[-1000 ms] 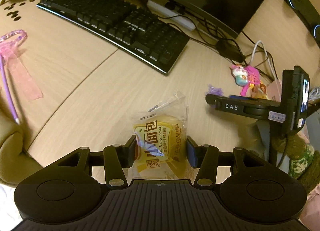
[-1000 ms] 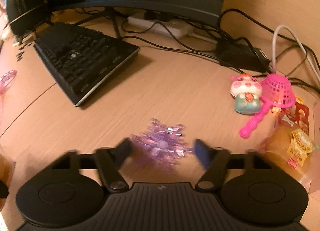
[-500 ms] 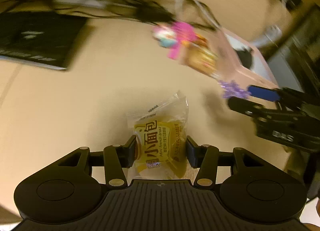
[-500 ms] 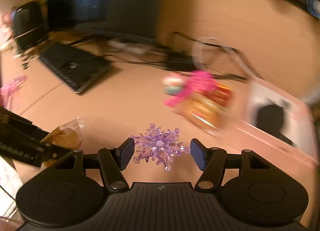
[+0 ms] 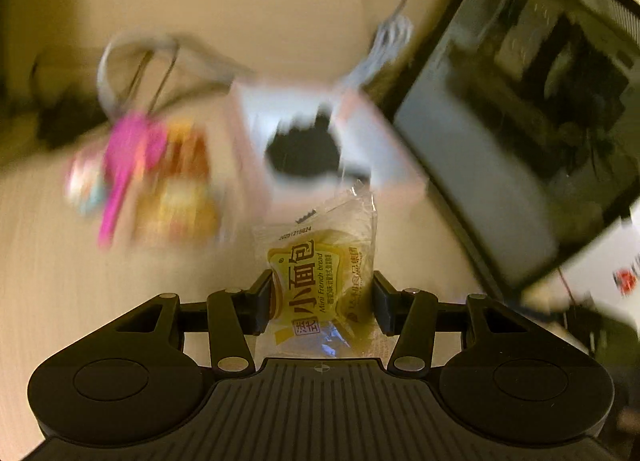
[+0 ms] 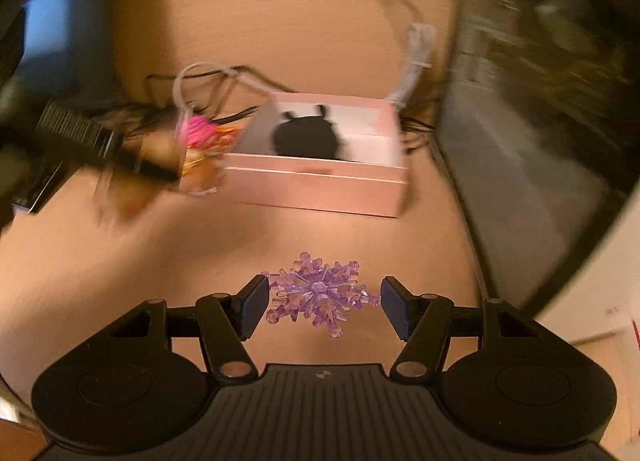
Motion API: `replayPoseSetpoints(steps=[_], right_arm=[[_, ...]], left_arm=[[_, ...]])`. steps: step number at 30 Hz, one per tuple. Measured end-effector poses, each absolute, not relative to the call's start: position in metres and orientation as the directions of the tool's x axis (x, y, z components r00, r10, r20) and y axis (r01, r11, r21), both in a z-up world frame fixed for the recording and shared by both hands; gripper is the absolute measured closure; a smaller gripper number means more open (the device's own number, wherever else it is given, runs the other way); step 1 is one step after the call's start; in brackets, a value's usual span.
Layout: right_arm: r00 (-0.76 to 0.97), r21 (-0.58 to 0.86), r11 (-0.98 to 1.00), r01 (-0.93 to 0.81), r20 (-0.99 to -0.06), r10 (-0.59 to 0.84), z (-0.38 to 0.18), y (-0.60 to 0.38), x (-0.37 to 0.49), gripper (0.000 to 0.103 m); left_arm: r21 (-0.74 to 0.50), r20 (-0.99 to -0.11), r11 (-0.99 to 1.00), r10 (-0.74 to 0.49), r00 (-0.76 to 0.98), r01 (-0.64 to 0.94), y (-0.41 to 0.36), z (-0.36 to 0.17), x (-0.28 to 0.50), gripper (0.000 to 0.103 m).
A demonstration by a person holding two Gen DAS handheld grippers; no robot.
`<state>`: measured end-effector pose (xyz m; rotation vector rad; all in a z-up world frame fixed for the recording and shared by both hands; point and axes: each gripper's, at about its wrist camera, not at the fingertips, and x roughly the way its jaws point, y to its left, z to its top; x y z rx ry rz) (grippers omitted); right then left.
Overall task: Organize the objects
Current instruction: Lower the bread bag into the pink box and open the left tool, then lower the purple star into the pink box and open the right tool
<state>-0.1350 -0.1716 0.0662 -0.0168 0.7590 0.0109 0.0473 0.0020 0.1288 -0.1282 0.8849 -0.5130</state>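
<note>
Desk (image 6: 120,261) fills both views, a dark glass-fronted case (image 5: 520,141) on the right. Pink box (image 6: 320,181) sits open on the desk, ahead of both grippers, a black shape inside it; pink toy (image 5: 120,165) and snack packs blurred just left of it. Left gripper (image 5: 320,301) points toward the box, jaws clamped on bread pack (image 5: 320,281), which is lifted off the desk with its top edge overlapping the box's near wall. Right gripper (image 6: 320,307) faces the box, held above the desk, jaws pinching snowflake (image 6: 318,295) by its tips. Versus a second ago: both grippers have swung right, away from keyboard and monitor; the box now sits centre. Both grips unchanged. Left view heavily blurred.
</note>
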Motion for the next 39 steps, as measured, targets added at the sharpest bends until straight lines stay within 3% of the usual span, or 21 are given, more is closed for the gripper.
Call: replayPoseSetpoints(steps=[6,9,11,18,23,26,30,34,36,39], right_arm=[[0.741,0.024,0.999,0.043,-0.671,-0.016,0.068,-0.194,-0.139,0.041],[0.760,0.030,0.999,0.036,-0.649,-0.008,0.072,-0.194,-0.143,0.041],[0.761,0.028,0.999,0.032,-0.649,-0.006,0.071,-0.194,-0.139,0.041],[0.737,0.011,1.000,0.006,-0.676,0.003,0.061,-0.196,-0.125,0.041],[0.731,0.003,1.000,-0.022,-0.682,0.018,0.060,-0.196,-0.104,0.041],[0.736,-0.022,0.999,-0.035,-0.677,0.011,0.062,-0.194,-0.089,0.041],[0.748,-0.033,0.999,-0.042,-0.664,0.010,0.067,-0.196,-0.075,0.041],[0.756,-0.036,0.999,-0.039,-0.654,0.006,0.070,-0.196,-0.062,0.041],[0.760,-0.038,0.999,-0.036,-0.650,0.003,0.071,-0.196,-0.056,0.041],[0.773,-0.035,0.999,-0.028,-0.634,0.000,0.075,-0.197,-0.048,0.041]], left_arm=[[-0.279,-0.632,0.854,-0.508,0.586,0.439,-0.049,0.150,0.125,0.048],[-0.158,-0.707,0.876,-0.423,0.567,0.456,-0.082,0.119,0.160,0.048],[-0.146,-0.708,0.881,-0.410,0.574,0.449,-0.087,0.100,0.169,0.048],[-0.195,-0.569,0.904,-0.419,0.707,0.379,-0.073,0.101,0.173,0.049],[-0.169,-0.710,0.843,-0.464,0.530,0.511,-0.084,0.094,0.187,0.045],[-0.056,-0.661,0.862,-0.410,0.629,0.503,-0.087,0.096,0.178,0.045],[-0.076,-0.610,0.908,-0.369,0.701,0.412,-0.077,0.108,0.181,0.047],[0.031,-0.723,0.812,-0.384,0.575,0.582,-0.098,0.105,0.178,0.045],[0.151,-0.701,0.785,-0.343,0.625,0.601,-0.106,0.101,0.169,0.045],[0.028,-0.621,0.861,-0.383,0.684,0.508,-0.084,0.115,0.168,0.045]])
